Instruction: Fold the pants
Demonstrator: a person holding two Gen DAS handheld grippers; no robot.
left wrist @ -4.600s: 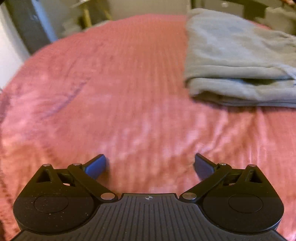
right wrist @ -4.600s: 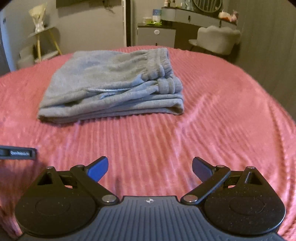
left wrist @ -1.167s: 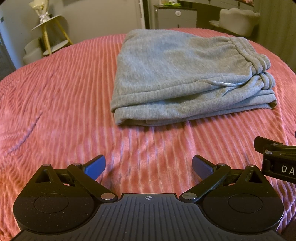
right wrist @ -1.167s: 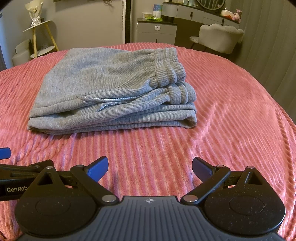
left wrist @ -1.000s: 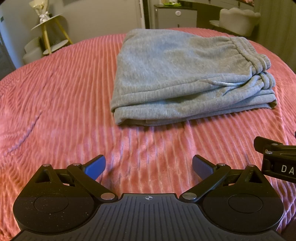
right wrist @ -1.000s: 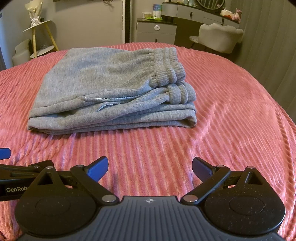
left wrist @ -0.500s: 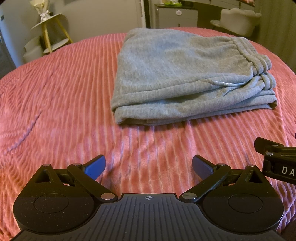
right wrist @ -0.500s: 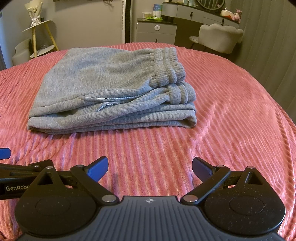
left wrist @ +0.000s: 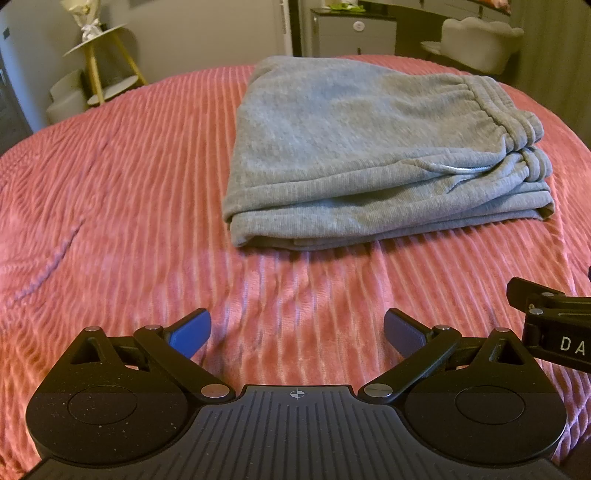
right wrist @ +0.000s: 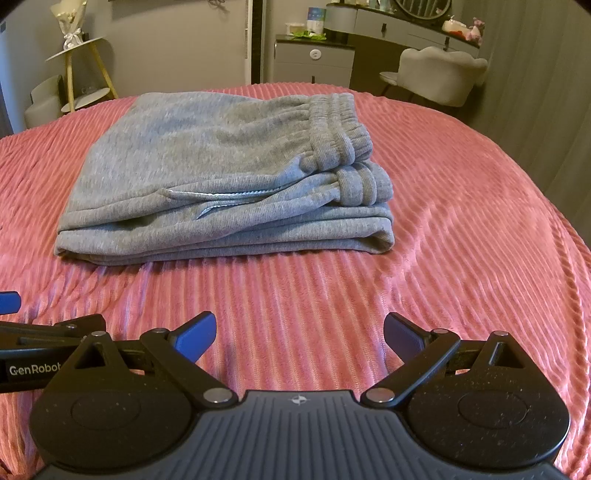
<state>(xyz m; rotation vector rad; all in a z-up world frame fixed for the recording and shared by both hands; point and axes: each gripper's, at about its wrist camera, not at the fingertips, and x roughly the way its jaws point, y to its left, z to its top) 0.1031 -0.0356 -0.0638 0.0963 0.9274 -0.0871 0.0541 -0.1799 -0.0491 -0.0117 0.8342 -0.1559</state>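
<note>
Far on the left, by the wall, stands a little yellow-legged table (left wrist: pixel 96 44) with a white bunch of flowers (right wrist: pixel 68 26) on top. A big pink bed (left wrist: pixel 129 192) with soft stripes fills most of both views.

The left gripper (left wrist: pixel 297 334) is low and near, over the pink bed. Its two blue fingers (left wrist: pixel 190 332) are spread wide, and there is nothing between them. It is well apart from the pants.

The pants (right wrist: pixel 229 177) are gray and soft. They lie in the middle of the bed, folded into a thick, flat stack. The folded side is on the left. The stretchy waist and the leg cuffs are piled on the right side. A thin pale string (right wrist: pixel 218 197) peeks out along the near edge. Nothing touches the pants.

The right gripper (right wrist: pixel 299 334) is also low and near, just beside the left one. Its blue fingers (right wrist: pixel 195 334) are wide apart too, and hold nothing. It is well apart from the pants.

Far on the right, past the bed, there is a gray cabinet (right wrist: pixel 314 61) and a pale puffy chair (right wrist: pixel 439 74). A gray curtain (right wrist: pixel 535 92) hangs at the right side.
</note>
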